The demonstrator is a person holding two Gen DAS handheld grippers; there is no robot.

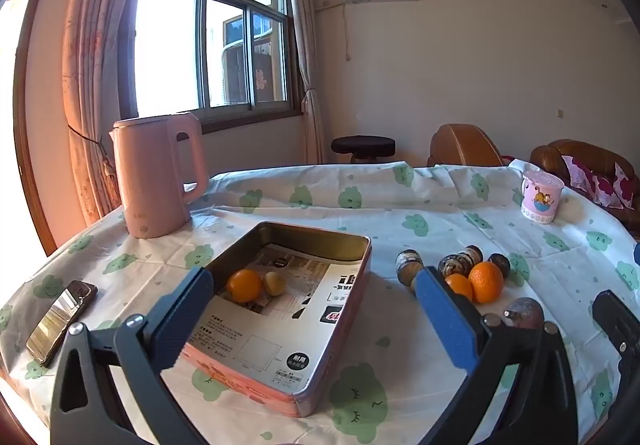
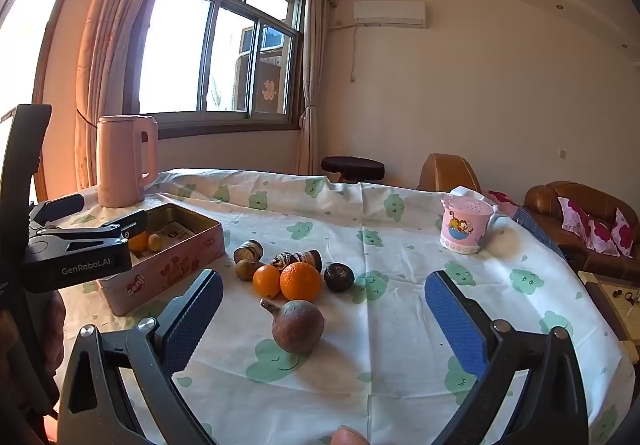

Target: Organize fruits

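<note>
Nearest the right gripper [image 2: 324, 309]: brown fruit [image 2: 298, 325], round with a short stem nub, alone on the cloth [image 2: 400, 325], framed between wide-open jaws that hold nothing. Looks firm, dull-skinned, light; likely to roll if nudged. Best taken across the widest part of the belly, stem left clear, with a gentle squeeze.

Beyond it, the pile: big orange [image 2: 301, 281] touching small orange [image 2: 266, 281], a dark round fruit [image 2: 339, 277] just beside, more brown and mottled ones behind. Oranges probably firm but smooth and rind-slick; pads across the middle, not the crown.

Left gripper [image 1: 316, 289] likewise spread fully, empty, hovering over the tin [image 1: 352, 285]. Inside already, against the paper lining: one orange [image 1: 245, 285] and a yellowish fruit [image 1: 274, 283], touching. Tin sits left of the pile, kettle [image 1: 158, 173] behind, phone [image 1: 62, 321] off to the left, mug [image 2: 466, 225] well apart on the right.
</note>
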